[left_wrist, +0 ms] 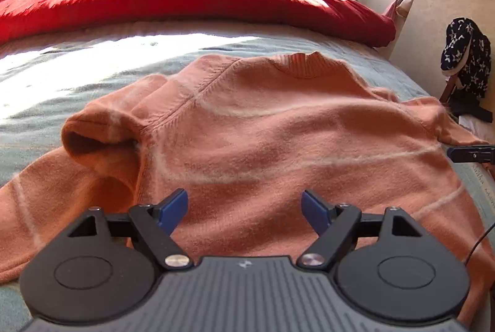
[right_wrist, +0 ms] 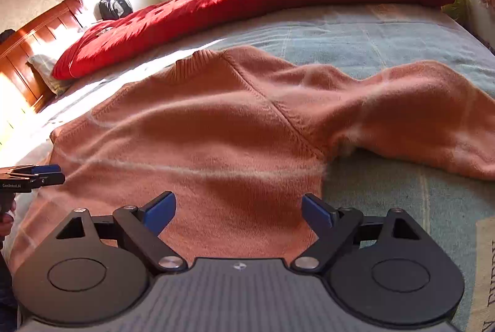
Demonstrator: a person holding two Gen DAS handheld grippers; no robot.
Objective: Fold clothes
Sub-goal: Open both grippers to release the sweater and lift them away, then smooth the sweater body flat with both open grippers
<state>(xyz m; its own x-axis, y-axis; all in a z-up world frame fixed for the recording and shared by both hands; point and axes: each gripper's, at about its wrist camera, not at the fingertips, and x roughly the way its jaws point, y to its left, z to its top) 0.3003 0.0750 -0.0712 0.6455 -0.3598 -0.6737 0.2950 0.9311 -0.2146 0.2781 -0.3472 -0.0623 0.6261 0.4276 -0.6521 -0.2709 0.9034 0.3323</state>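
Note:
An orange knit sweater (left_wrist: pixel 263 131) lies spread flat on the bed, its collar (left_wrist: pixel 304 66) pointing away from me. Its left sleeve (left_wrist: pixel 102 140) is bunched and turned back on itself beside the body. In the right wrist view the sweater (right_wrist: pixel 201 131) shows its other sleeve (right_wrist: pixel 417 115) stretched out to the right. My left gripper (left_wrist: pixel 244 203) is open above the sweater's lower body, holding nothing. My right gripper (right_wrist: pixel 238 206) is open too, above the lower body near the side seam. Each gripper's tip shows in the other's view: the left gripper (right_wrist: pixel 40 174) and the right gripper (left_wrist: pixel 470 154).
A red duvet (left_wrist: pixel 185 1) is heaped along the far side of the pale blue bedsheet (left_wrist: pixel 62 78). A wooden headboard (right_wrist: pixel 27 53) stands at the left in the right wrist view. A chair draped in star-patterned cloth (left_wrist: pixel 467 53) is beside the bed. Clothes hang along the back wall.

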